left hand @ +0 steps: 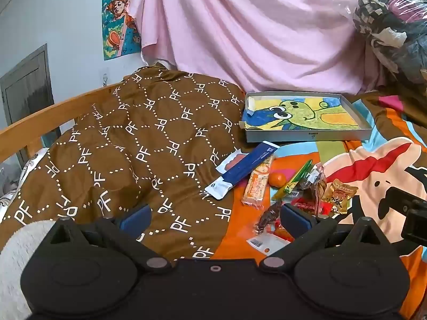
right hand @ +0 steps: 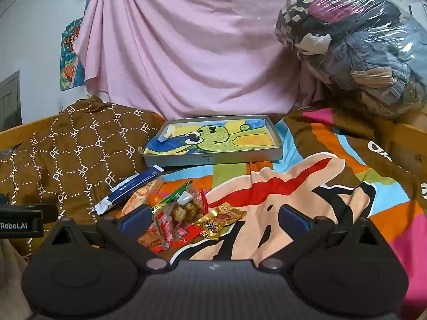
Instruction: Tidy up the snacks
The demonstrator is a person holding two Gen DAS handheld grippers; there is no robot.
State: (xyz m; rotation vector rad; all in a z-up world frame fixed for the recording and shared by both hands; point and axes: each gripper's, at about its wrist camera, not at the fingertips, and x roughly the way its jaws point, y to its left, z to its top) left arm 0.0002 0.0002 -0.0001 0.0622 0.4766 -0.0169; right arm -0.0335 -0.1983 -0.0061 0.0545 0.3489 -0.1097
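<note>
- Nearest to me, the left tool [left hand: 214,217] hangs with its blue pads wide apart and nothing between them, tilted down over the brown "PF" quilt [left hand: 149,144] on the bed.
- My right tool [right hand: 213,217] is likewise spread fully and grips nothing; its left pad sits just beside the snack pile, while its right pad is over the cartoon bedsheet [right hand: 307,186].
- Just ahead of both tools the snacks lie loose in one heap on the bed: a red packet [right hand: 173,233], a gold foil packet [right hand: 220,220], a clear bag of round brown pieces [right hand: 186,209], a green-and-yellow stick pack [left hand: 295,180], an orange-printed bar [left hand: 257,185], a long blue-and-white sachet [left hand: 245,170] and a small orange fruit [left hand: 277,179].
- The sachet lies partly over the quilt's edge and across the bar; the other pieces overlap too closely for me to separate each one.
- Beyond the heap, well apart from it, a shallow grey tray [right hand: 213,158] lined with a frog drawing rests on the bed, with no snack in it.
- At the far end hang a pink sheet [right hand: 186,53] and a clear bag of clothes [right hand: 360,48].
- My read: sorting has not begun. Everything remains to be moved, probably into the tray.
</note>
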